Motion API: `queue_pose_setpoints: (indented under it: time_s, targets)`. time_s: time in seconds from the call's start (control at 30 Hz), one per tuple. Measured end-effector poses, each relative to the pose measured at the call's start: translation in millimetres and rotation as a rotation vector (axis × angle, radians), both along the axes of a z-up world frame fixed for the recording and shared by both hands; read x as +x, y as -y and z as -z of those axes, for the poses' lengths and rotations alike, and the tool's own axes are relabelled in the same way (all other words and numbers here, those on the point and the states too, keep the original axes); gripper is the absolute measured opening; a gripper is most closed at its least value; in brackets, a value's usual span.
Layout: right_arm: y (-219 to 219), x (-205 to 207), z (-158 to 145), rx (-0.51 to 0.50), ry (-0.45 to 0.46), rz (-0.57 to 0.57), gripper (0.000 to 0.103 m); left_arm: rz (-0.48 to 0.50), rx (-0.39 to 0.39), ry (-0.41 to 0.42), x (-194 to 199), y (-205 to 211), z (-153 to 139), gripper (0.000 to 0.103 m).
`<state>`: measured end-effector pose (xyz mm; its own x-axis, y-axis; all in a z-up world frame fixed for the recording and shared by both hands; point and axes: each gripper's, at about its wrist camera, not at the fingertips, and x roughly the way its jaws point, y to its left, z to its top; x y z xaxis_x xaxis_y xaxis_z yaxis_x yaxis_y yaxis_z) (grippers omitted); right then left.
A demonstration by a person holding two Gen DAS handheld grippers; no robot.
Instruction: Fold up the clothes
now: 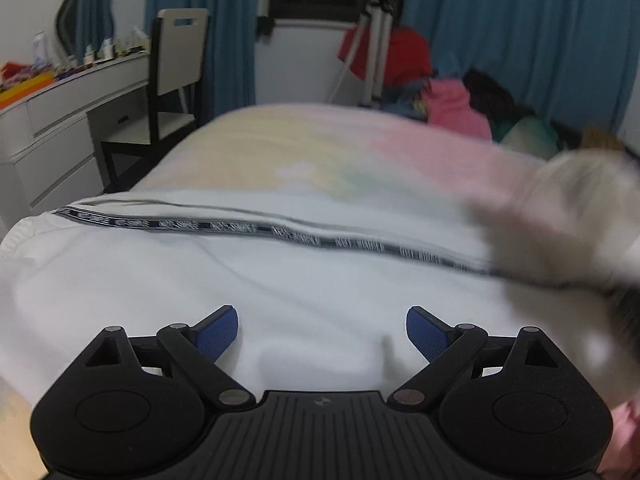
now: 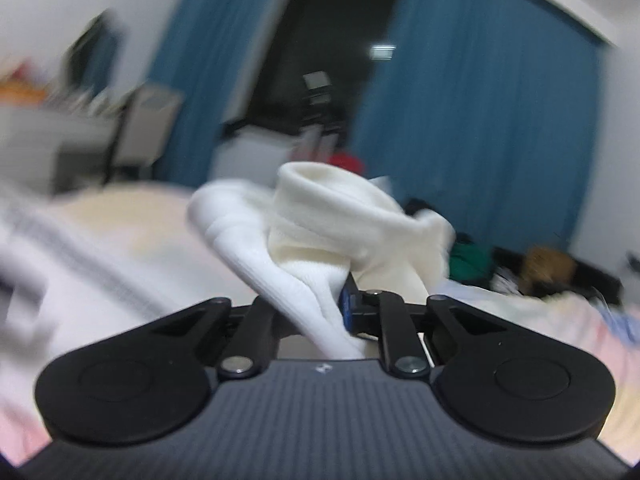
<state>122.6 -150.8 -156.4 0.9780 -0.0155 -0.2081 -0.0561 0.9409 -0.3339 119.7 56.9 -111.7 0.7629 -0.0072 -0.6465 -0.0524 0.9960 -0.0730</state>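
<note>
A white garment (image 1: 248, 276) with a black printed stripe (image 1: 304, 236) lies spread flat on the bed in the left wrist view. My left gripper (image 1: 322, 330) hovers just above its near part, fingers wide apart, nothing between the blue pads (image 1: 218, 334). In the right wrist view my right gripper (image 2: 340, 300) is shut on a bunched white and cream ribbed fabric piece (image 2: 320, 224), lifted above the bed. That same lifted fabric shows as a blur (image 1: 560, 216) at the right of the left wrist view.
The bed has a pastel pink and yellow cover (image 1: 320, 148). A white desk (image 1: 60, 120) and chair (image 1: 176, 64) stand to the left. A pile of coloured clothes (image 1: 452, 108) lies at the far right, before blue curtains (image 1: 520, 40). A tripod (image 1: 376, 48) stands behind the bed.
</note>
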Motion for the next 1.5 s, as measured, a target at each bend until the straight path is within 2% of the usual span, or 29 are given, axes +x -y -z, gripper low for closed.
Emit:
queue_pose_setpoints:
  time_s: [0.1,0.23,0.33,0.47,0.57,0.67,0.73,0.83,0.97,1.0,1.07,1.13,1.2,1.33,1.5]
  targets:
    - [-19.8,-1.8,23.9,-0.055,-0.099,-0.067,0.013,-0.024,-0.040,0.025,-4.1,-6.1,-9.7,0.093]
    - [-21.5,-8.7,31.1,-0.063,-0.120,-0.063,0.013,-0.053,-0.109,0.039,-7.1,-15.0,-17.8,0.093]
    - [-18.2,-14.9,15.3,0.006,-0.060,-0.043,0.013,-0.071,-0.162,0.065,-9.1,-25.8,-24.6,0.093]
    - [-31.8,-21.2,-7.6,0.122,0.097,-0.075,0.013,-0.092,-0.227,0.106,-13.3,-39.2,-34.1,0.093]
    - [-49.6,-35.8,-1.6,0.118,0.102,-0.172,0.013,-0.087,-0.296,0.120,-15.5,-49.3,-38.5,0.093]
    - [-69.6,-34.7,31.2,0.057,-0.044,-0.263,0.013,-0.083,-0.394,0.106,-15.4,-59.2,-36.4,0.093]
    - [-73.9,-29.4,49.6,0.025,-0.111,-0.279,0.013,-0.085,-0.422,0.094,-15.5,-62.2,-33.2,0.093]
    - [-71.3,-29.4,50.2,0.028,-0.118,-0.285,0.013,-0.086,-0.446,0.081,-15.8,-64.8,-29.1,0.092]
    - [-66.4,-30.0,42.3,0.032,-0.159,-0.291,0.017,-0.036,-0.426,0.089,-14.1,-56.4,-27.8,0.092]
    - [-66.4,-27.4,39.2,0.037,-0.179,-0.296,0.020,-0.021,-0.418,0.091,-13.6,-53.5,-27.3,0.092]
    - [-65.2,-26.8,31.3,0.059,-0.228,-0.315,0.036,0.013,-0.403,0.092,-14.0,-47.3,-26.5,0.092]
    - [-68.6,-29.9,20.1,0.112,-0.291,-0.351,0.071,0.048,-0.401,0.091,-16.2,-41.2,-24.0,0.092]
    - [-58.8,-46.4,5.6,0.172,-0.332,-0.377,0.082,0.082,-0.398,0.090,-18.5,-35.1,-21.5,0.089]
    - [-34.7,-76.0,-19.8,0.265,-0.377,-0.343,0.082,0.150,-0.392,0.088,-23.0,-23.0,-16.6,0.082]
    - [19.9,-88.1,-35.5,0.432,-0.345,-0.125,0.082,0.232,-0.372,0.087,-26.1,-5.2,-8.0,0.062]
